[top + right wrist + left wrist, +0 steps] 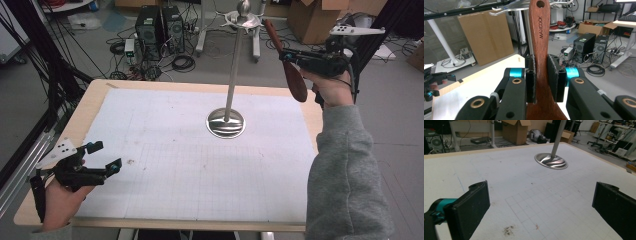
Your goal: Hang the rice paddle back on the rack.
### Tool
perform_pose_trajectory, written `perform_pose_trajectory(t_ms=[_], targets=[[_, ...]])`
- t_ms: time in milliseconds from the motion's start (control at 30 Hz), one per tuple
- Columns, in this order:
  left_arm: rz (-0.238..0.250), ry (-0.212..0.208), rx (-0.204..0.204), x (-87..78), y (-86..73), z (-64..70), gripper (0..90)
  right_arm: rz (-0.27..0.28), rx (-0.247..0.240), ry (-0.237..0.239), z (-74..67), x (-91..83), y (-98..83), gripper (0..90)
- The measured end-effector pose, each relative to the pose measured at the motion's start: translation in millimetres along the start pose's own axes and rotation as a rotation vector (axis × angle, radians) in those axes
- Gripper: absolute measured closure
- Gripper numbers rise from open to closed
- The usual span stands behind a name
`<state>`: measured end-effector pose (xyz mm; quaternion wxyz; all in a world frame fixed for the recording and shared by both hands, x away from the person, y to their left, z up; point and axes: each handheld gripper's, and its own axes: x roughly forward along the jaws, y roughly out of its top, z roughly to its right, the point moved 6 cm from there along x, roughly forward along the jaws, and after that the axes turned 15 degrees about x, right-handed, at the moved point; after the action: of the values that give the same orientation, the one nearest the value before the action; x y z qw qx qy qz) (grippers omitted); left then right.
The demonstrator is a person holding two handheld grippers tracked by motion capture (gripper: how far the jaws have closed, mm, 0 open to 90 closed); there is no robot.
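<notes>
A dark wooden spatula (pixel 298 83) hangs in the air at the far right, blade down, with my right gripper (pixel 286 55) shut on its handle. In the right gripper view the two pads clamp the handle (pixel 541 50), which is marked MAXCOOK and has a hole (pixel 540 3) at its top end. That end is close to the hooks (pixel 243 20) on top of a metal stand (pixel 226 122), whose round base rests on the table's middle. My left gripper (pixel 107 155) rests low at the near left corner, open, with nothing between its pads (pixel 471 205).
A white grid mat (pixel 190 165) covers the wooden table (pixel 95 95). Beyond the far edge, on the floor, stand computer towers (pixel 160 27), cables and cardboard boxes (pixel 310 17). Stand base (pixel 551 161) lies ahead of the left gripper.
</notes>
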<state>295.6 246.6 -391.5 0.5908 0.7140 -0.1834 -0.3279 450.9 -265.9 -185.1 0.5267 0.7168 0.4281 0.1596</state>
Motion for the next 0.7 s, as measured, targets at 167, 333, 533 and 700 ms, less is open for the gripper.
perform_pose_trajectory(t_ms=[167,333,533,700], targets=[[-0.002,0.0,0.001,0.3,-0.4,-0.1,1.7,-0.001,0.001,0.013,-1.2,0.6,-1.1,78.1],[-0.001,0.0,0.001,0.4,-0.4,-0.1,1.7,0.004,0.007,0.025,-1.0,1.5,-2.5,78.1],[-0.002,0.001,0.0,1.0,-0.5,0.3,1.8,0.001,0.008,0.027,-1.9,1.9,-3.4,78.1],[-0.004,-0.001,0.002,1.3,-0.8,0.4,1.8,-0.002,0.001,0.023,-2.3,3.5,-4.0,78.1]])
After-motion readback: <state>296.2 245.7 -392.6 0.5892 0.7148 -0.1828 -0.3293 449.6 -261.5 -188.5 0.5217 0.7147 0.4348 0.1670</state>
